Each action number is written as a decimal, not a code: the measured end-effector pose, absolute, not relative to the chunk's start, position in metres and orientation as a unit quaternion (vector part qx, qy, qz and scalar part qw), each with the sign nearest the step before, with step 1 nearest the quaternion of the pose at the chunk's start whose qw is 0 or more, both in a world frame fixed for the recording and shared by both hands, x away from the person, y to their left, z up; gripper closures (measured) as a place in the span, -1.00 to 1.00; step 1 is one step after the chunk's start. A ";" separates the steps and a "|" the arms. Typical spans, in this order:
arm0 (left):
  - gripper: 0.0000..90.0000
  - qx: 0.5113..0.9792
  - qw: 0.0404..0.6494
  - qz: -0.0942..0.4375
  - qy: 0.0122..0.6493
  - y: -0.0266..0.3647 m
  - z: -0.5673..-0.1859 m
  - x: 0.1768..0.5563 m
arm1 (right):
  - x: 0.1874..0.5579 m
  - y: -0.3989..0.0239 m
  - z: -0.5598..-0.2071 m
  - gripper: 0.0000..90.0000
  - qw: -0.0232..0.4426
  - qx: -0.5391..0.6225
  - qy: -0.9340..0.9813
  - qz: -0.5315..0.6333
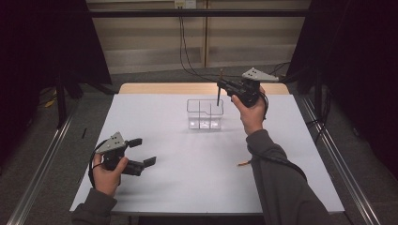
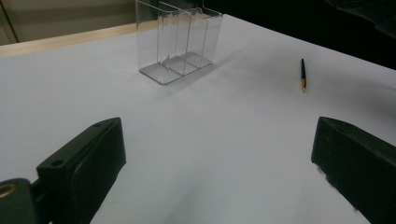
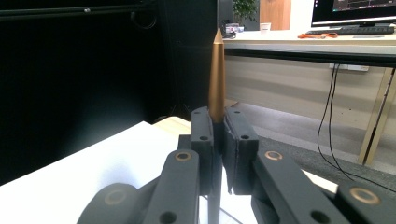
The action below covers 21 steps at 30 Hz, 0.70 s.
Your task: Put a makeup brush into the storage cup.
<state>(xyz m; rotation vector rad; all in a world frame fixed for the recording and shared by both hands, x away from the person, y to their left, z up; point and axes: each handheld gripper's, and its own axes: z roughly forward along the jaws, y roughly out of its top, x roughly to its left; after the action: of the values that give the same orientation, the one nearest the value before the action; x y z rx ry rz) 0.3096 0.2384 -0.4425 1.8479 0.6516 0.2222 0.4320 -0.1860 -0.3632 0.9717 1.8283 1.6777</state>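
Your right gripper holds a pen upright above the clear organizer.

High view: your right gripper (image 1: 224, 87) pinches the pen (image 1: 218, 96), its lower end dipping at the organizer's (image 1: 205, 114) right rear compartment; your left gripper (image 1: 142, 151) rests wide open, empty, on the white worktop (image 1: 187, 164). Left gripper view: between the spread jaws lie the organizer (image 2: 177, 39) and a second pen (image 2: 302, 74), well apart. Right gripper view: the jaws clamp the gold-tipped pen (image 3: 216, 74).
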 end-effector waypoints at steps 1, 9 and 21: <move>-0.94 0.782 0.551 0.097 0.276 0.238 -0.442 0.310 | 0.433 -0.186 -0.363 0.85 0.238 0.354 0.667 0.611; -0.94 0.781 0.553 0.095 0.274 0.239 -0.442 0.309 | 0.438 -0.183 -0.368 0.85 0.240 0.355 0.671 0.605; -0.94 0.780 0.554 0.096 0.275 0.239 -0.441 0.309 | 0.436 -0.184 -0.377 0.85 0.239 0.358 0.673 0.601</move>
<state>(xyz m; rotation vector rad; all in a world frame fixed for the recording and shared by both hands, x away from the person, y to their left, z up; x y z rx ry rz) 0.3088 0.2387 -0.4410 1.8421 0.6489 0.2278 0.4361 -0.1843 -0.3765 0.9809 1.8437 1.6471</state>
